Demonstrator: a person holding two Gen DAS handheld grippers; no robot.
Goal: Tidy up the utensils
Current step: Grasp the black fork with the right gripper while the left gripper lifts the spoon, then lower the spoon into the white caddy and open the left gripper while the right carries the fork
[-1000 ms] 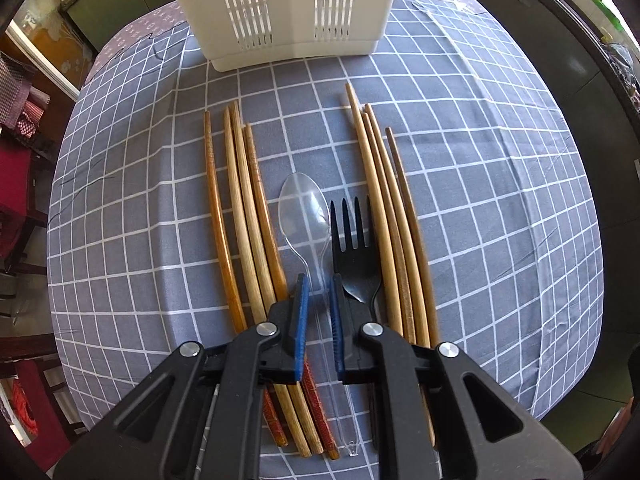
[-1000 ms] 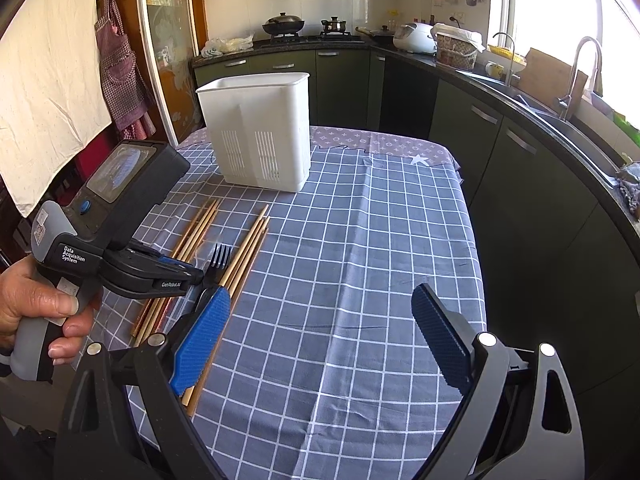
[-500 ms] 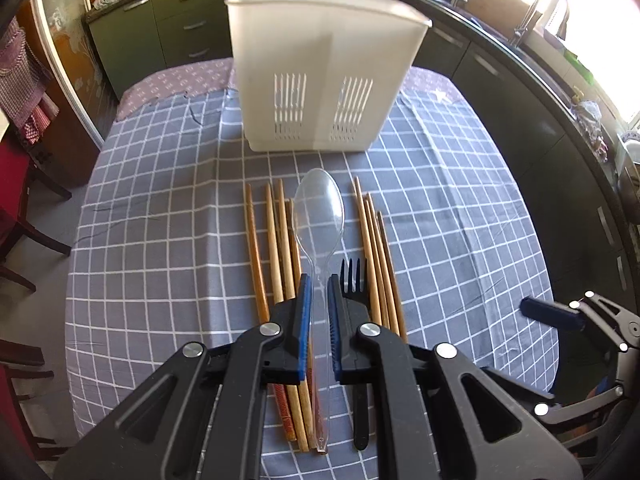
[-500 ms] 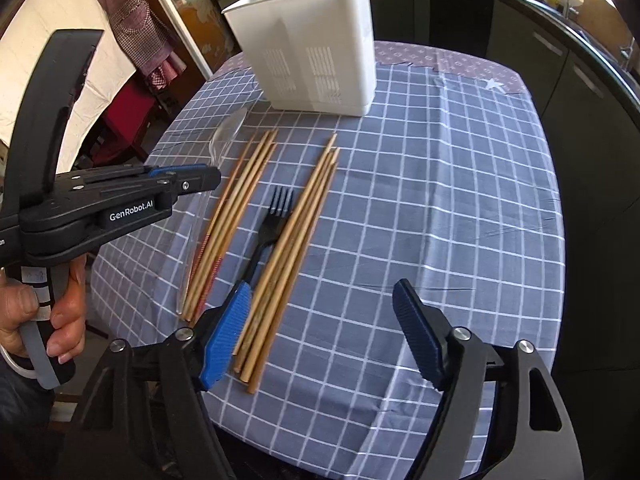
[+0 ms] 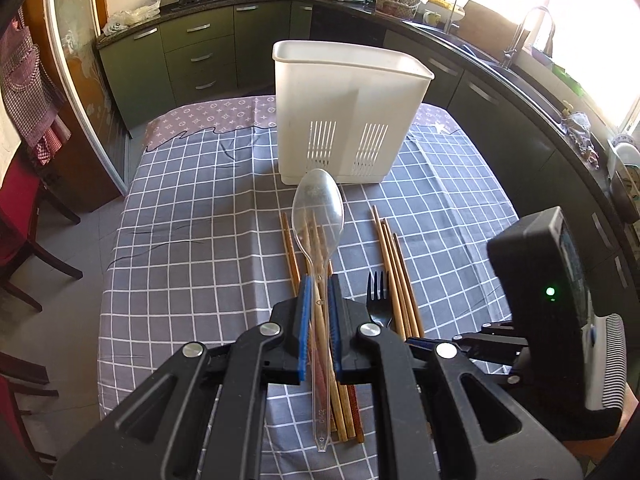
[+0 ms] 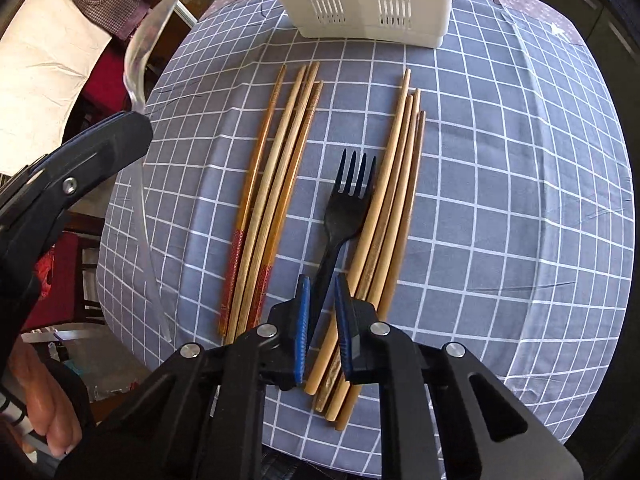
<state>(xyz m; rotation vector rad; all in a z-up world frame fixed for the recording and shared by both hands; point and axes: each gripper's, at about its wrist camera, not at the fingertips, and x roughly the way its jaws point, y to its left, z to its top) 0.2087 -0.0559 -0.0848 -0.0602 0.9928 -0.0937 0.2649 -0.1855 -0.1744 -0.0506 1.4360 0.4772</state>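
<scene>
Our left gripper [image 5: 318, 320] is clamped on the clear plastic spoon [image 5: 319, 216], held above the table [image 5: 192, 240] near its left edge. Two chopstick bundles [image 6: 272, 200] lie mid-table before the white utensil holder [image 5: 348, 108]. Between them, our right gripper [image 6: 322, 320] is closing around the black fork [image 6: 340, 216] handle.

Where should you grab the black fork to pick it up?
Best by its thin handle, coming from above. The black fork lies flat between two bunches of chopsticks, so there is little side room. The right gripper is already there, jaws closing around the handle, well behind the prongs.
</scene>
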